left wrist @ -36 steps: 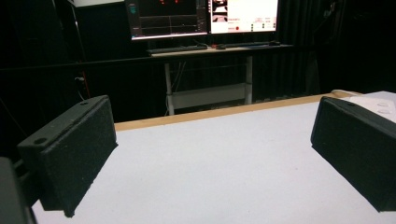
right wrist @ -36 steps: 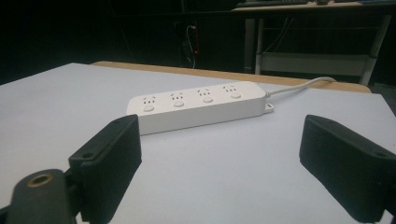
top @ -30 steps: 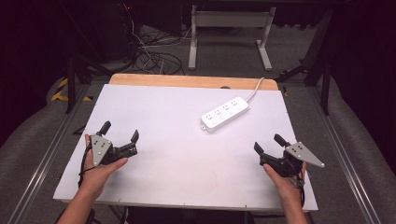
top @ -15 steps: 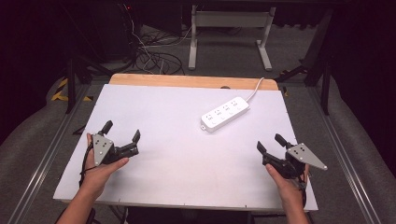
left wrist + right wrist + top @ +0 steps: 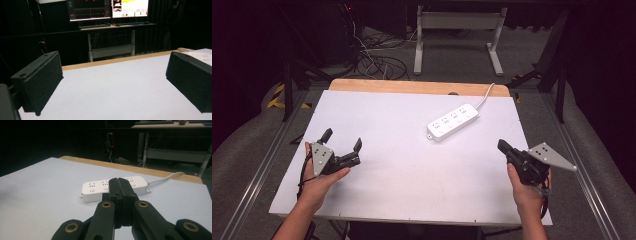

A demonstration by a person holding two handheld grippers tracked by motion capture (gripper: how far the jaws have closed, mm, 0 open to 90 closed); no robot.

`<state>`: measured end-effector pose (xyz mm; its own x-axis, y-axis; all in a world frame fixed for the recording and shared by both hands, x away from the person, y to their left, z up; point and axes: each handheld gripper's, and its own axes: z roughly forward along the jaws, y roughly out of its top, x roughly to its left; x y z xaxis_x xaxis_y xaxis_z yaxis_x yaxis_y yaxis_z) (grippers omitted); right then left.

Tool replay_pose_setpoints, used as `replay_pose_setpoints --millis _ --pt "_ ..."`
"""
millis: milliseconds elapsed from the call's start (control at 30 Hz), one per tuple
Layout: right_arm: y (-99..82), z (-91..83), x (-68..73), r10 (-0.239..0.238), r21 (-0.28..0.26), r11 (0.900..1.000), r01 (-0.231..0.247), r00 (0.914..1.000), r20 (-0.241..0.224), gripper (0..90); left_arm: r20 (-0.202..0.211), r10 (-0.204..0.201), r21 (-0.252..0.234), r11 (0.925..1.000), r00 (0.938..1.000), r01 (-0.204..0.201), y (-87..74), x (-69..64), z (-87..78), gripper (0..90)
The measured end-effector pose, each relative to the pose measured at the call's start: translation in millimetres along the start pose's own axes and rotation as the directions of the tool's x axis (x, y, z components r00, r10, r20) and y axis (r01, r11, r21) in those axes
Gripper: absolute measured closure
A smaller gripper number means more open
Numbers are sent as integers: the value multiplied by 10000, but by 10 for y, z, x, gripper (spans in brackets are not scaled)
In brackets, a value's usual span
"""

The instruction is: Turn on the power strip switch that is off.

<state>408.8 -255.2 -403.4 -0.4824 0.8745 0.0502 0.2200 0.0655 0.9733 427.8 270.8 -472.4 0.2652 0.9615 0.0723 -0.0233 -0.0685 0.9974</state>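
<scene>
Your right gripper (image 5: pixel 503 145) has just snapped its jaws together on nothing, pointing at the power strip (image 5: pixel 453 121); your left gripper (image 5: pixel 343 141) gapes wide, empty.

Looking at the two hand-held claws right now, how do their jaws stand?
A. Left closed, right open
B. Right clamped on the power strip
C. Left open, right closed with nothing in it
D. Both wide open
C: the left gripper has its jaws spread apart over the table, while the right gripper has its jaws pressed together, short of the white power strip.
</scene>
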Motion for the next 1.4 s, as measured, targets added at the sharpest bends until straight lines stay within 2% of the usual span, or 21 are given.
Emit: replay_pose_setpoints --millis 100,133,167,300,433,467,500,600,633,667,700,800,833,933,1033,1100,1167,1233,1300,1333,1400 --pt "232 94 0 -199 328 9993 199 9998 15 900 -47 8 27 10000 10000 -7 -5 -6 9 12" --pt "232 94 0 -199 328 9993 199 9998 15 900 -56 3 44 10000 10000 -3 -7 -8 13 12" --pt "401 183 -10 -278 630 9976 277 9996 -7 900 -36 31 62 10000 10000 -31 -8 -7 14 12" --pt "698 428 -41 -490 1424 9886 479 9988 42 900 2 106 126 9999 9999 -106 -11 -6 2 12" --pt "863 746 -103 -347 2084 9775 318 9993 105 900 65 164 170 9997 9998 -165 -16 -14 -4 8" --pt "863 746 -103 -347 2084 9775 318 9993 105 900 99 198 194 9996 9998 -200 -16 -16 -9 8" --pt "884 939 -139 -299 2446 9693 242 9994 194 900 130 216 183 9996 9997 -218 -17 -23 -15 7" --pt "859 1216 -216 77 2844 9585 -171 9994 340 900 158 225 199 9995 9996 -228 -20 -31 -17 7" --pt "859 1216 -216 77 2844 9585 -171 9994 340 900 171 235 185 9995 9996 -238 -21 -34 -17 7" --pt "770 1429 -298 400 3235 9448 -522 9982 443 900 241 272 216 9994 9993 -277 -21 -36 -19 10" --pt "730 1499 -321 457 3418 9378 -610 9976 526 900 302 264 209 9994 9992 -270 -24 -44 -20 11" --pt "590 1757 -390 362 3974 9151 -681 9955 873 900 336 261 210 9994 9991 -268 -26 -46 -17 12" --pt "590 1757 -390 362 3974 9151 -681 9955 873 900 336 261 210 9994 9991 -268 -26 -46 -17 13" --pt "491 2002 -465 257 4295 9004 -691 9940 1061 900 343 299 247 9992 9990 -308 -27 -41 -13 19" --pt "377 2135 -532 21 4702 8803 -627 9917 1283 900 357 311 195 9993 9989 -318 -27 -47 -10 21" --pt "315 2197 -558 -60 4783 8765 -543 9923 1238 900 386 308 194 9993 9988 -315 -26 -52 -11 23" --pt "281 2252 -560 -98 4734 8797 -449 9936 1123 900 389 308 194 9993 9988 -316 -26 -53 -10 24" --pt "247 2306 -557 -349 4898 8715 -240 9932 1109 900 390 308 184 9993 9988 -316 -27 -57 -6 27" --pt "196 2346 -574 -303 5054 8623 -324 9929 1153 900 410 315 187 9993 9987 -322 -26 -56 -6 28" --pt "177 2357 -580 -283 5043 8628 -340 9929 1155 900 415 311 183 9993 9987 -319 -26 -57 -5 28" --pt "160 2373 -570 -197 4849 8739 -344 9942 1060 900 372 288 185 9994 9989 -295 -25 -56 -3 28"
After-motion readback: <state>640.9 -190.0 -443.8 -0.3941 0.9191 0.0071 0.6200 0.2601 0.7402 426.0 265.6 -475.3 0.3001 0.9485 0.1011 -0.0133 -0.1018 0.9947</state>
